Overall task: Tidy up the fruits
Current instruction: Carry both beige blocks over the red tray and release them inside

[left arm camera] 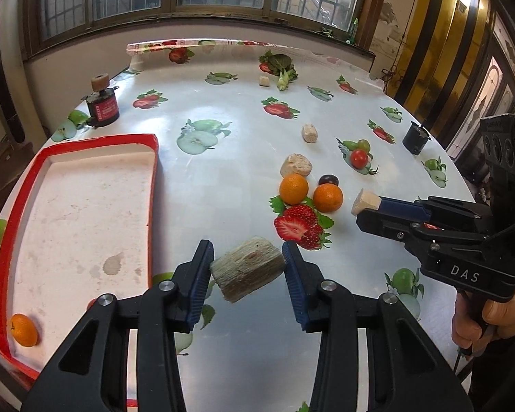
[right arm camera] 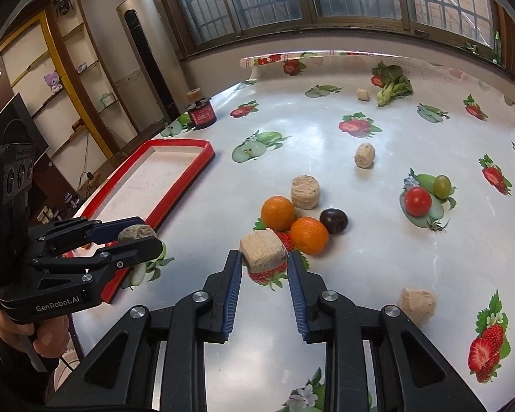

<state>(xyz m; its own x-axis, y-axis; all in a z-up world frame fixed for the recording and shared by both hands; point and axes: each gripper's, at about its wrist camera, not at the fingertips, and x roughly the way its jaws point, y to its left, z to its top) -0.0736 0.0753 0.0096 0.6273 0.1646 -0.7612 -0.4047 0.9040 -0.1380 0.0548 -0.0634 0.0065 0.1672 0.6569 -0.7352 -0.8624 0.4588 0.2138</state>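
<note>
Both grippers were loaded above the desk (left arm camera: 243, 130). The left gripper (left arm camera: 248, 271) had its jaws clenched on a fibrous tan block (left arm camera: 248, 272), held clear of the surface just beside the red-rimmed tray (left arm camera: 152, 185). The right gripper (right arm camera: 264, 262) gripped a smaller tan cube (right arm camera: 263, 252) between its jaws, over the printed strawberries near the fruit cluster.

One orange (left arm camera: 24, 330) already lay in the tray's near corner. Two more oranges (right arm camera: 278, 213) (right arm camera: 309, 235) and a dark plum (right arm camera: 333, 220) sat together mid-desk, touching or nearly so; a cherry tomato (right arm camera: 418, 201) and a green grape (right arm camera: 442, 186) lay well apart to the right. Other tan blocks stood among them.

The step appeared to be clearing the blocks from the fruit. Doing it well probably meant keeping both grips firm, carrying each block level and high enough to miss the tray rim and oranges, and setting them down away from the tray.
</note>
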